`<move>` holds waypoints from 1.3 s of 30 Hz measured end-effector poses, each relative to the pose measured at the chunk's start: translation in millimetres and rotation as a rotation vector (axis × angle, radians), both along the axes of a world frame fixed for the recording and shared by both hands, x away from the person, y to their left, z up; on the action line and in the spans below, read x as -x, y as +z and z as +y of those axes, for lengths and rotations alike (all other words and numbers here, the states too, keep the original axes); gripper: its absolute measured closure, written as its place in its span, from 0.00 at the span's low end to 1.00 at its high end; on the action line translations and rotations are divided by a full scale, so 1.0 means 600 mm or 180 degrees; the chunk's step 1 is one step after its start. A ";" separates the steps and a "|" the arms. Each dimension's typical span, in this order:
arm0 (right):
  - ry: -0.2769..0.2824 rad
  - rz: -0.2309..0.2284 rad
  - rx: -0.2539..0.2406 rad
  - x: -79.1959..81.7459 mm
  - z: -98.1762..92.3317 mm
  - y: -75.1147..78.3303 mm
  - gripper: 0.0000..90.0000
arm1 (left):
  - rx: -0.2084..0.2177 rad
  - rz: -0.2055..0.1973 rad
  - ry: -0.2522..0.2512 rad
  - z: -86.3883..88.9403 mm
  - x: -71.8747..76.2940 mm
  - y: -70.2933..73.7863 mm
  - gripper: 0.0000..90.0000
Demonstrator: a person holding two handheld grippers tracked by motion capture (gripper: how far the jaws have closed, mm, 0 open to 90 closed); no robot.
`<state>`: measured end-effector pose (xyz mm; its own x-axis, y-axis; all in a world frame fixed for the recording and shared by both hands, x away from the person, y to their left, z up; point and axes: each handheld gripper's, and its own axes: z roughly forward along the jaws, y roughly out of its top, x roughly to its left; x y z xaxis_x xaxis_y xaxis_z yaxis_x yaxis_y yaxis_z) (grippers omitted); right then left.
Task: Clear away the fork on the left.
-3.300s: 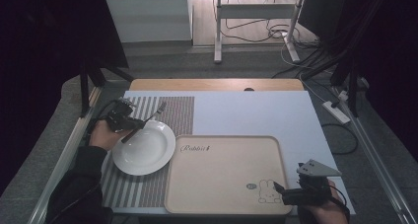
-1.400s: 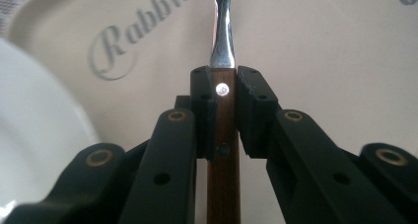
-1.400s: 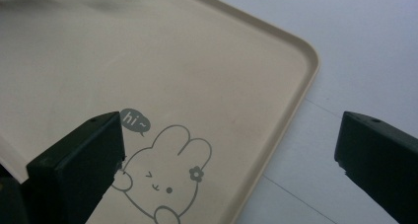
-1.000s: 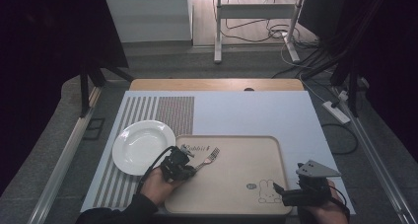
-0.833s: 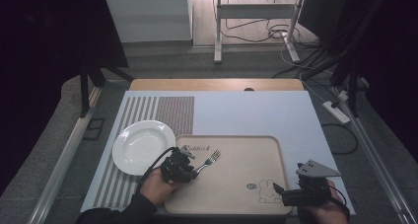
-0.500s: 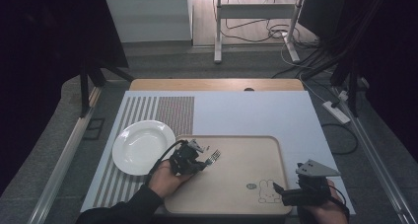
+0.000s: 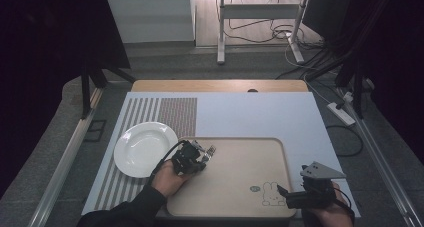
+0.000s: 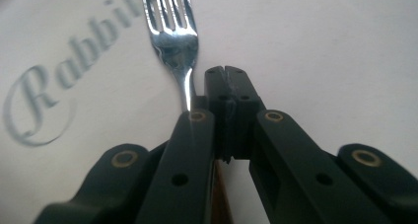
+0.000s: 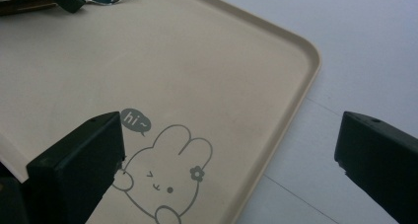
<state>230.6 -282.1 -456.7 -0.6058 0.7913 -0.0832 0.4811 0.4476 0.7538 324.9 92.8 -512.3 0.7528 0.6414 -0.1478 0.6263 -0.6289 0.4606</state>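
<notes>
Left hand-held gripper (image 7: 200,157) has its jaws closed tight together; the fork (image 8: 172,34) lies just beside them on the beige tray (image 7: 235,187), handle running under the left jaw, tines pointing away near the "Rabbit" lettering. Whether it is pinched, I cannot tell. Left of the tray sits a white plate (image 7: 142,148). Right hand-held gripper (image 7: 282,196) hovers wide open over the tray's rabbit corner on the bench (image 7: 250,112).

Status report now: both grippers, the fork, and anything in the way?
Left gripper shut, jaws together beside the fork's neck. Right gripper open, empty, over tray corner. Fork over the tray. Nothing in the way.
</notes>
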 end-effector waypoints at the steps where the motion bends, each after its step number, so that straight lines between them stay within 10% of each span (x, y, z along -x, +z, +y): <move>1: 0.0000 0.0001 0.0002 0.000 0.000 0.000 0.00 | -0.0004 0.0005 0.0024 0.004 -0.002 0.000 0.99; 22: 0.0007 0.0002 0.0003 0.000 0.001 0.000 0.00 | -0.0155 -0.0006 0.0455 0.072 -0.015 0.000 0.99; 39: -0.0007 0.0010 -0.0005 0.000 0.000 0.000 0.00 | 0.0228 -0.0103 0.0398 0.092 -0.015 0.017 0.84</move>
